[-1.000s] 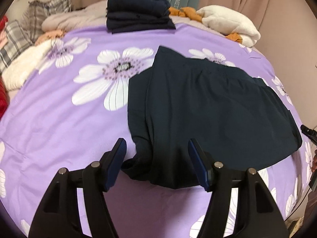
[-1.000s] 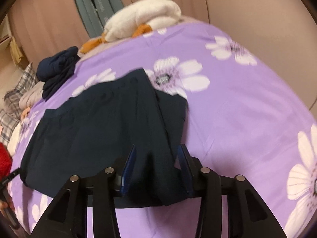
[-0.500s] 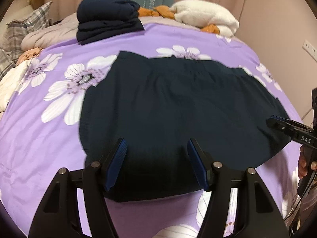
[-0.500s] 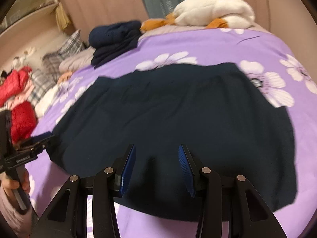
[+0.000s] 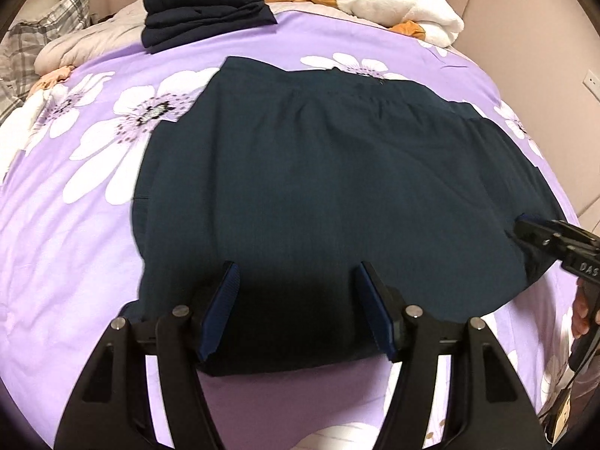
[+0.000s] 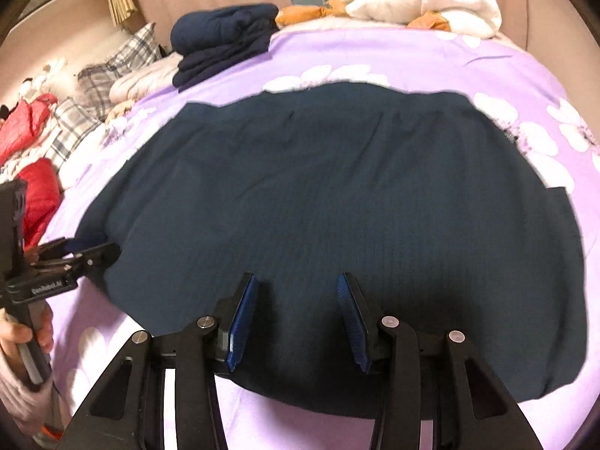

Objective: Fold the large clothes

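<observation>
The dark navy garment lies spread flat in the middle of the purple flowered bed cover, its waistband on the far side. The step in hand seems to be the start of the next fold. The next move probably calls for both grippers to pinch the near hem and carry it toward the far edge.

The left gripper and the right gripper both point steeply down over the near hem. The 2 pairs of fingers stand apart and hold nothing. 1 folded dark pile waits at the far left.
</observation>
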Demonstrator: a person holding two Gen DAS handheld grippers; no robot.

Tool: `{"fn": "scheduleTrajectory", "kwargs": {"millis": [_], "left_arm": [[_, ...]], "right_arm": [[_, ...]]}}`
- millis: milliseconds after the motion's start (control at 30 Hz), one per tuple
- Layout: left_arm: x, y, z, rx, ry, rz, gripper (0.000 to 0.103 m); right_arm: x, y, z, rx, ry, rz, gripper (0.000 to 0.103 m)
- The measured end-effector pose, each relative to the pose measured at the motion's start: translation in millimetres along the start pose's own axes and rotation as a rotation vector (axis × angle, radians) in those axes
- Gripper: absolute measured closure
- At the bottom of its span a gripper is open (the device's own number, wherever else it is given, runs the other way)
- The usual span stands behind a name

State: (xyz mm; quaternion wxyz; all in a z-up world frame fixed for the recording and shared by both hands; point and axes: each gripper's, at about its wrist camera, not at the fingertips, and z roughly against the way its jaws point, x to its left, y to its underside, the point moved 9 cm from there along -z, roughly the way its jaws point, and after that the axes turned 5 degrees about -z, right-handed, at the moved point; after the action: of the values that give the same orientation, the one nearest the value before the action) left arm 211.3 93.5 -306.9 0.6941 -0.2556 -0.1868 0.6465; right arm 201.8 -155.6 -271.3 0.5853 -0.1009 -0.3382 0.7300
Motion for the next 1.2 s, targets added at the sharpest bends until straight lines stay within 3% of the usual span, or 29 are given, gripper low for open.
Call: {"fn": "scheduleTrajectory", "kwargs": {"millis": [133, 233, 533, 867, 1200], "left_arm": [[13, 4, 7, -0.014, -0.041, 0.007, 0.039], [16, 7, 4, -0.005, -0.042, 0.003, 0.039], [15, 11, 8, -0.010, -0.062, 0.003, 0.039], [16, 15, 13, -0.002, -0.077, 0.010, 0.039], [17, 20, 17, 0.002, -0.086, 0.011, 0.039]], "right_arm": [[-23, -1, 13, -0.044, 0.066, -0.032, 0.058], [-42, 5, 7, -0.018, 0.101, -0.087, 0.058], [-50, 12, 18, -0.038, 0.060, -0.140, 0.058], [-92, 24, 34, -0.055, 0.133, -0.219, 0.058], [-116, 32, 45, -0.072, 0.154, -0.294, 0.058]]}}
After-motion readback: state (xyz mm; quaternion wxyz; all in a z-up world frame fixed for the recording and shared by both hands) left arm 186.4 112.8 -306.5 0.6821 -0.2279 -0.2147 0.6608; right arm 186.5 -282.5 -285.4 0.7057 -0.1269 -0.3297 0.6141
